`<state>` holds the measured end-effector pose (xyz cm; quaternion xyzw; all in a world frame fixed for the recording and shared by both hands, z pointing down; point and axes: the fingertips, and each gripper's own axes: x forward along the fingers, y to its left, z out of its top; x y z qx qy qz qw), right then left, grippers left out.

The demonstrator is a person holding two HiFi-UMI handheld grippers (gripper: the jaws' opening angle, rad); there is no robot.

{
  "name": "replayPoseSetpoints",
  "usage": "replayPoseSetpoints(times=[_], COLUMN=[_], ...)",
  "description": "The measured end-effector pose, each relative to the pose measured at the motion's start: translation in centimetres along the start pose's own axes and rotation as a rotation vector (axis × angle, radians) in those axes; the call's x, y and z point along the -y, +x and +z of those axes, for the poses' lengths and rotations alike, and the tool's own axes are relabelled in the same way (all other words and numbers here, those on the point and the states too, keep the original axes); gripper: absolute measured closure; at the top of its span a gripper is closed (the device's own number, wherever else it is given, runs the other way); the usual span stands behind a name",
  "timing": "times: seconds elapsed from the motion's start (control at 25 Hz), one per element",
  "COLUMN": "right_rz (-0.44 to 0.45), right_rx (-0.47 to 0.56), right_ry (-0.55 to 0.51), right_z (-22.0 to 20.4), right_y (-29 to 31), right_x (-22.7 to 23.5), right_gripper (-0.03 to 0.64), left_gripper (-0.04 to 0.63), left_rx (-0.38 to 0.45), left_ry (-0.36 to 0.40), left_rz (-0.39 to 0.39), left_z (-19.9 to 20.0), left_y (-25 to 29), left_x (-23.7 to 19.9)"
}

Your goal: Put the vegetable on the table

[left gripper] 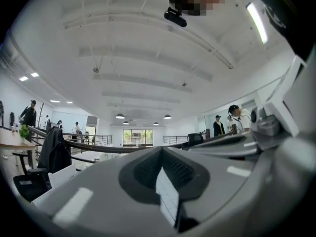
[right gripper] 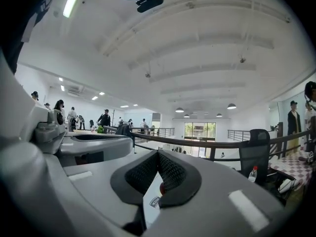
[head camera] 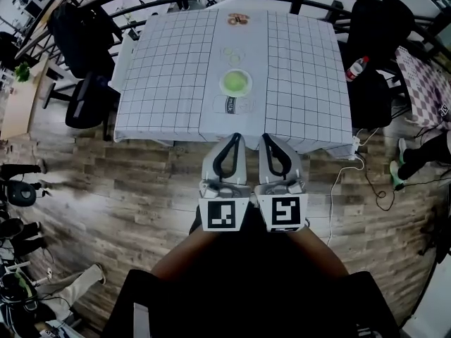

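A green leafy vegetable (head camera: 236,83) lies in a round bowl near the middle of the grid-cloth table (head camera: 169,69). In front of it sits a clear pack with a dark label (head camera: 232,105). Both grippers hover side by side over the wooden floor, just short of the table's near edge. My left gripper (head camera: 235,139) is shut and holds nothing, with its tips meeting (left gripper: 162,150). To its right, my right gripper (head camera: 266,139) is likewise shut and empty (right gripper: 158,153). In both gripper views only a sliver of the table shows between the jaws.
A clear empty dish (head camera: 232,55) and a small orange-brown item (head camera: 238,20) sit farther back on the table. Black chairs (head camera: 88,101) stand at the left and another chair (head camera: 380,20) at the right, with a bottle (head camera: 356,67). Cables (head camera: 366,182) trail on the floor.
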<state>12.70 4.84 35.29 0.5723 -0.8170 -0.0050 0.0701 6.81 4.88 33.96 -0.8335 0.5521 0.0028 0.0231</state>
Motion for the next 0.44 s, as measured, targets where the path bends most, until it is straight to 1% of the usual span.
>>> replayPoseSetpoints(times=[0.2,0.44], right_rz=[-0.008,-0.008], right_rx=[-0.004,0.001], right_ry=[-0.029,-0.043], right_z=[-0.03,0.35], right_y=[-0.37,-0.61], right_x=[0.19,0.29], right_gripper=[0.621,0.621], left_gripper=[0.586,0.586], left_rx=[0.008,0.037], left_ry=[0.014,0.022], left_rz=[-0.012,0.001], left_z=[0.14,0.86], left_y=[-0.17,-0.34], left_x=[0.68,0.61])
